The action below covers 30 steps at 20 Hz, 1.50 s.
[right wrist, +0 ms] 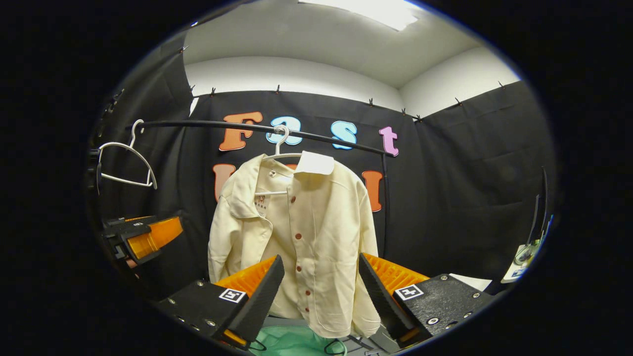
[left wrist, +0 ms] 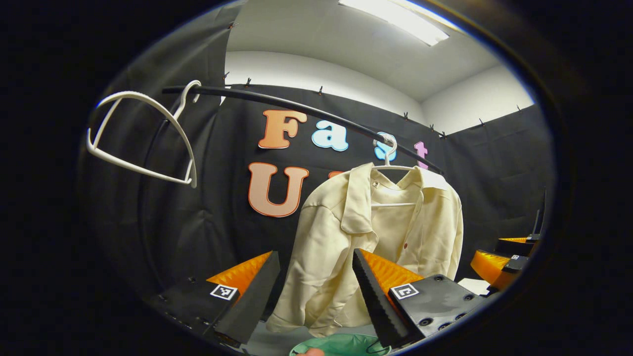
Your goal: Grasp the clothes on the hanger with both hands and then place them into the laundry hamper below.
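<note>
A cream button-up shirt point(left wrist: 346, 247) point(right wrist: 306, 237) hangs on a white hanger point(left wrist: 390, 165) point(right wrist: 279, 148) from a black rail point(left wrist: 306, 109) point(right wrist: 257, 127). My left gripper point(left wrist: 316, 291) stands open in front of the shirt's left sleeve, short of the cloth. Open too, my right gripper point(right wrist: 319, 291) faces the shirt's buttoned front near its hem, with nothing between its fingers. Below the shirt lies the green laundry hamper point(left wrist: 341, 344) point(right wrist: 292, 341). In the right gripper view the left gripper point(right wrist: 143, 237) appears at the far left; the right gripper point(left wrist: 499, 262) appears at the right edge of the left gripper view.
An empty white hanger point(left wrist: 143, 138) point(right wrist: 126, 165) hangs at the left end of the rail. A vertical black post point(right wrist: 384, 207) carries the rail's right end. A black stand with small items point(right wrist: 531, 247) sits at the far right. Black cloth walls close in behind.
</note>
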Each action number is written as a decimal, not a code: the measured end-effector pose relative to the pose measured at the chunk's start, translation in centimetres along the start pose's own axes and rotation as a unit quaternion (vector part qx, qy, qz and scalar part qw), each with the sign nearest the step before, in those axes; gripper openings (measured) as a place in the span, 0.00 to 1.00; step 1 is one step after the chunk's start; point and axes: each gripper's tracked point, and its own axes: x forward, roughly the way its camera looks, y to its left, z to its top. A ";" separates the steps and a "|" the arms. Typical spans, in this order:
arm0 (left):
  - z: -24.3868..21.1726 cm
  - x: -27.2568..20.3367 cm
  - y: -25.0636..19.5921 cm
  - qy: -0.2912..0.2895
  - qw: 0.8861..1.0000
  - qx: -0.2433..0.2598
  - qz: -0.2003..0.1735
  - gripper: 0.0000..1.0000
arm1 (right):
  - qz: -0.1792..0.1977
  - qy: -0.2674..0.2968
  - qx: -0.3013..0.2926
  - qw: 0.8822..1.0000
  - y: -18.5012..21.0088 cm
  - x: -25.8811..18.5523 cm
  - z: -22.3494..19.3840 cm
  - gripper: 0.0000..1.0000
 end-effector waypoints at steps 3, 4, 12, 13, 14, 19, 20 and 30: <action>0.3 0.0 0.2 -0.005 1.000 0.002 -0.005 0.96 | 0.001 -0.002 0.000 1.000 0.6 1.4 0.1 0.94; 0.4 0.0 0.2 -0.006 1.000 0.003 -0.006 0.96 | 0.000 -0.001 0.000 1.000 1.0 2.2 0.1 0.94; 0.8 -0.2 1.9 -0.012 1.000 -0.004 -0.001 0.96 | 0.006 -0.028 0.005 1.000 4.7 12.7 2.8 0.94; 0.7 -0.3 2.1 -0.011 1.000 -0.007 0.002 0.96 | 0.000 -0.028 0.004 1.000 4.8 14.3 2.7 0.93; 0.7 -0.4 2.4 -0.011 1.000 -0.009 0.003 0.96 | -0.012 -0.023 0.006 1.000 4.7 16.1 2.4 0.93; 0.6 -1.0 5.3 -0.010 0.999 -0.006 0.037 1.00 | -0.070 -0.001 0.002 0.998 2.9 22.0 0.8 0.94; 0.6 -1.0 5.8 -0.008 0.999 -0.007 0.043 0.97 | -0.080 0.000 -0.006 0.997 2.2 22.3 0.6 0.87; 0.3 0.5 3.1 -0.015 1.000 -0.012 -0.004 0.97 | -0.116 -0.046 -0.080 0.989 -4.0 19.3 3.9 0.11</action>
